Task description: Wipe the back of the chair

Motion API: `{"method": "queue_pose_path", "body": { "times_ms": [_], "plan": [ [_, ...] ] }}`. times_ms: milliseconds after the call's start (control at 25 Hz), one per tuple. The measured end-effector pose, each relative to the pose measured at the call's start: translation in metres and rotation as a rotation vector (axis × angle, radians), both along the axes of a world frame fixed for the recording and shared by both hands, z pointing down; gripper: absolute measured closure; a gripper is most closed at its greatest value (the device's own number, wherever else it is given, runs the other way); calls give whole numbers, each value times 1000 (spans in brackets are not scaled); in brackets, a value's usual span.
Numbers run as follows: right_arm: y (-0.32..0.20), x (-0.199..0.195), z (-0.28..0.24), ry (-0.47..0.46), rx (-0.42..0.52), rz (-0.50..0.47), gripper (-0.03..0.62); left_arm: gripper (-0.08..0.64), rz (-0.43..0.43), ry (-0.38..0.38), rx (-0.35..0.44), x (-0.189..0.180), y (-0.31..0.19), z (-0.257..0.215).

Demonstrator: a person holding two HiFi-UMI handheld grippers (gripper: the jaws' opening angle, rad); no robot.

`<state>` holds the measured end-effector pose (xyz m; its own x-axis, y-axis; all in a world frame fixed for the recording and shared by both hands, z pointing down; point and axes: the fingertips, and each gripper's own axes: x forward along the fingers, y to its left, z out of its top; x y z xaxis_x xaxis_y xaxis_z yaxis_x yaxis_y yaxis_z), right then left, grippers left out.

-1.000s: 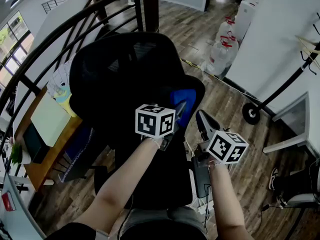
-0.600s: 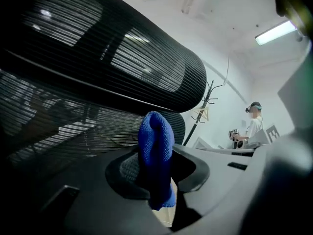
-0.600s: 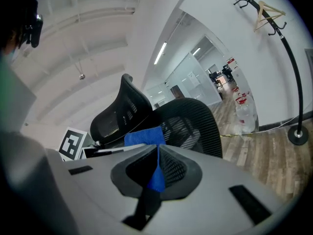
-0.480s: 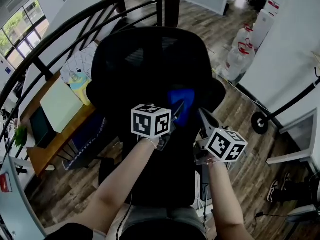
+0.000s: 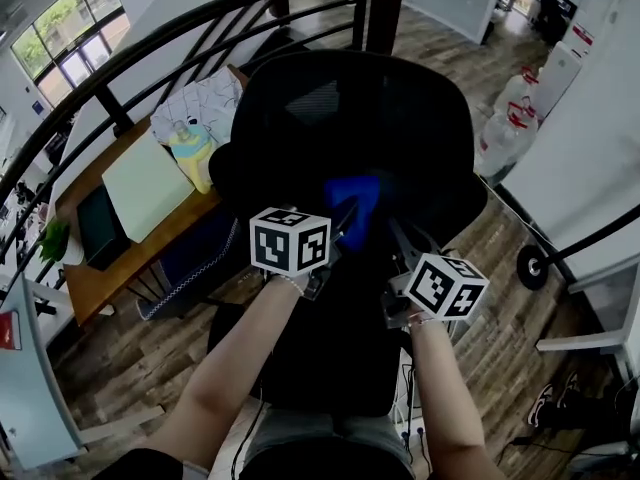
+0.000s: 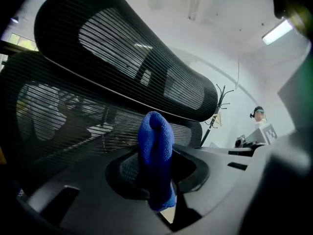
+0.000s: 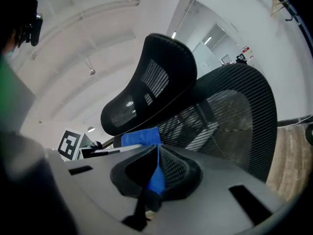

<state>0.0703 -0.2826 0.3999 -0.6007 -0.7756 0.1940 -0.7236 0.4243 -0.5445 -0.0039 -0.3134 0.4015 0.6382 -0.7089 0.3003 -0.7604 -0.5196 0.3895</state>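
While the black mesh chair (image 5: 330, 118) is taking up the middle of the head view, a blue cloth (image 5: 355, 203) is held against its back, just right of centre. The cloth is pinched tight by the left gripper (image 5: 343, 220). A strip of it looks nipped in the right gripper (image 5: 396, 233) too, whose jaws are squeezed nearly together. A wooden desk (image 5: 100, 273) is seen at far left.
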Motion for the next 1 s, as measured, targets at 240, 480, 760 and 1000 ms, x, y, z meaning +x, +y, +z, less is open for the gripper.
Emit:
{"method": "queue_pose_path", "body": {
  "times_ms": [240,480,760,1000],
  "plan": [
    [-5,-37,-1,13,0,-69,560,457,-71,18,2,-42,1,-1],
    [-11,-70,-5,20,5,-121,560,457,-138,29,6,-84,0,-4],
    [-12,-112,-3,26,5,-189,560,457,-213,30,11,-130,4,-4],
    [-10,-137,2,32,-2,-226,560,457,-275,23,18,-166,8,-5]
  ]
}}
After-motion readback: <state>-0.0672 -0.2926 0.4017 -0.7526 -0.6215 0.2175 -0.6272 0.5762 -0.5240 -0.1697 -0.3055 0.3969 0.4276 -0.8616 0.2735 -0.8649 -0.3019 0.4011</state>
